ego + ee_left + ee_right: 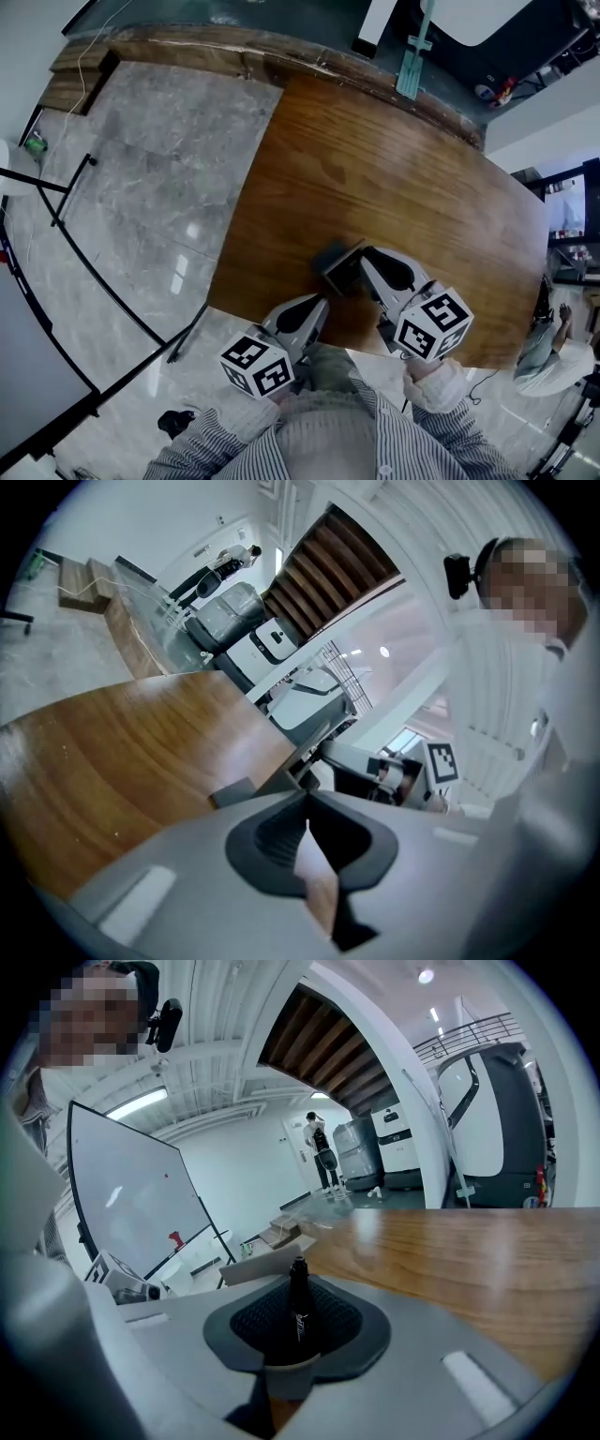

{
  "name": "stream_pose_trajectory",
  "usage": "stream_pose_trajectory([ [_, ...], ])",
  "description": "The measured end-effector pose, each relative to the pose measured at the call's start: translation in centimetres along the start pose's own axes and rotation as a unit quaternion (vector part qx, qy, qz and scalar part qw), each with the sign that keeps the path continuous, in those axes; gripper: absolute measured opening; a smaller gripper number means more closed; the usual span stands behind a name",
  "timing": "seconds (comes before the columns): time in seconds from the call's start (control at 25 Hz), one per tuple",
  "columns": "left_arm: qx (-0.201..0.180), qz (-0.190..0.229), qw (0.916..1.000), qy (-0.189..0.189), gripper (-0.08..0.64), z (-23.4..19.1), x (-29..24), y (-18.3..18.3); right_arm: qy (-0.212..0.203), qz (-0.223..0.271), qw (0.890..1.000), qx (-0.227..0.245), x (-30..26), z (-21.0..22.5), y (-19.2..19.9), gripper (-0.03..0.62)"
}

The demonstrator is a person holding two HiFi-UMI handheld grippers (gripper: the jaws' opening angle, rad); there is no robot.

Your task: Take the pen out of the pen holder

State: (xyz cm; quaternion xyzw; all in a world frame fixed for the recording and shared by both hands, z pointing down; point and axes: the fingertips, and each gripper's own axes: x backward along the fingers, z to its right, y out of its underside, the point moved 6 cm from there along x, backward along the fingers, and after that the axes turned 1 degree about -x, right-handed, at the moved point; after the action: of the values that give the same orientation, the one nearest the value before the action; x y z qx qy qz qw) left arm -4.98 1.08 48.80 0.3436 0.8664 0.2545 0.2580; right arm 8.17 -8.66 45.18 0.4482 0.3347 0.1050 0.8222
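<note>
In the right gripper view a black pen (299, 1312) stands upright between the dark pads, and my right gripper (298, 1285) is shut on it. Just below the pen a grey edge of the pen holder (285, 1378) shows between the jaws. In the head view the small grey pen holder (332, 264) sits on the wooden table (375, 159) near its front edge, with my right gripper (362, 265) right at it. My left gripper (320, 304) hangs just short of the holder. Its jaws (307, 823) meet at the tips, with nothing between them.
The table's front edge runs just under both grippers. Marble floor (141, 187) lies to the left, crossed by black stand legs (84, 253). A whiteboard (131, 1194) stands beyond the right gripper. Another person (553, 342) stands at the far right.
</note>
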Motion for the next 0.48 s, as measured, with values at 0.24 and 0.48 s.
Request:
stream_pose_trajectory([
  [0.24,-0.040,-0.011,0.9991,-0.001,0.008,1.0,0.6,-1.6,-0.001,0.028,1.000,0.011,1.5,-1.1,-2.2,0.052],
  [0.48,-0.084,-0.015,0.9963,0.007,0.008,3.0,0.9,-2.9,-0.005,0.068,0.998,0.008,3.5,-2.4,-4.1,0.052],
])
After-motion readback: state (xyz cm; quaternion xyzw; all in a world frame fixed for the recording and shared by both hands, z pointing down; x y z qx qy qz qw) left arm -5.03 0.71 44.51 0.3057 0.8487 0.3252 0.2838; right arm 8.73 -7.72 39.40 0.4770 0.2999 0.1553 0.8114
